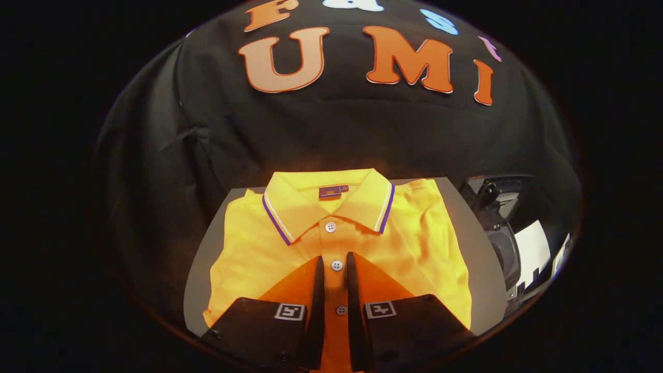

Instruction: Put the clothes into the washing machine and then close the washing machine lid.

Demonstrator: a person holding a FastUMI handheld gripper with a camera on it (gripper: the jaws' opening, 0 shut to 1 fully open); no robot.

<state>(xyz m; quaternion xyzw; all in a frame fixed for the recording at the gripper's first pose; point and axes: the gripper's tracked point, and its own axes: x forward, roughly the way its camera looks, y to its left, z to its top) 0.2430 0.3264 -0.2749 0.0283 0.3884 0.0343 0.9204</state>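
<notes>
Tongs (335,261) at a narrow gap over the folded yellow polo shirt (414,243), button placket between them.

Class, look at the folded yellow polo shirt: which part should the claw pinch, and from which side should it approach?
Probably the button placket, from above. The yellow polo shirt lies flat and folded on the grey table, so a downward pinch should bunch the cloth. The claw already has its narrowly parted fingers either side of that strip.

Grey tabletop (204,269), black cloth wall (321,129) behind it
</notes>
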